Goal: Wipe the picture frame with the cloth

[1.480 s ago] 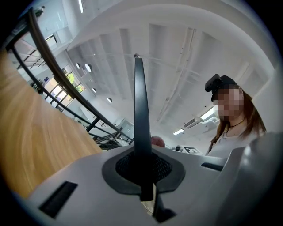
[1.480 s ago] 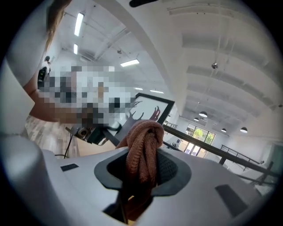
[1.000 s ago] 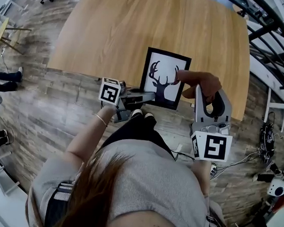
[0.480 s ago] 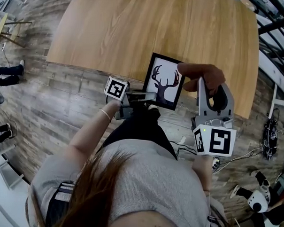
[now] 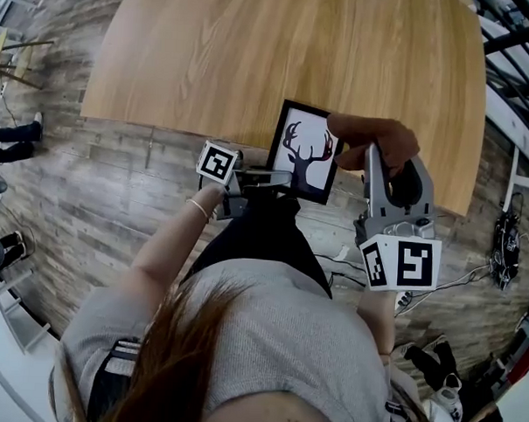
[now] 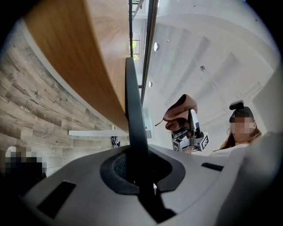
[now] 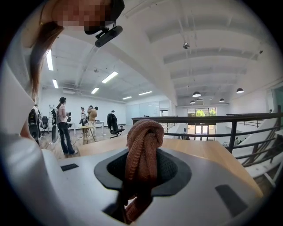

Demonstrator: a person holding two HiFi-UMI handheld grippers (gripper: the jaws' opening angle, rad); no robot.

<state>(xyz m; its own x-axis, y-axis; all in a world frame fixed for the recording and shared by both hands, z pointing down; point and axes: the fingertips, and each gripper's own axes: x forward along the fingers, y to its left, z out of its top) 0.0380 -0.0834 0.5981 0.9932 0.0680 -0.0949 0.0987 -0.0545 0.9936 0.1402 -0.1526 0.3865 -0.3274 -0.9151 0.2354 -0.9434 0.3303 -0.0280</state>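
A black picture frame point(image 5: 304, 152) with a deer silhouette hangs in the air just above the near edge of the wooden table point(image 5: 254, 57). My left gripper point(image 5: 277, 177) is shut on its lower left edge. In the left gripper view the frame point(image 6: 131, 114) shows edge-on, rising from between the jaws of my left gripper point(image 6: 138, 171). My right gripper point(image 5: 373, 156) is shut on a brown knitted cloth point(image 5: 373, 134), which rests against the frame's upper right edge. In the right gripper view the bunched cloth point(image 7: 142, 150) stands up out of my right gripper point(image 7: 139, 178).
The person's legs and shoes point(image 5: 263, 241) are right below the frame. A metal railing point(image 5: 516, 51) runs along the right. Cables point(image 5: 471, 285) lie on the plank floor. Several people point(image 7: 64, 119) stand by desks far off.
Both grippers and the frame have sunk a little and look smaller. The left gripper has rolled somewhat. The cloth stays at the frame's upper right edge.
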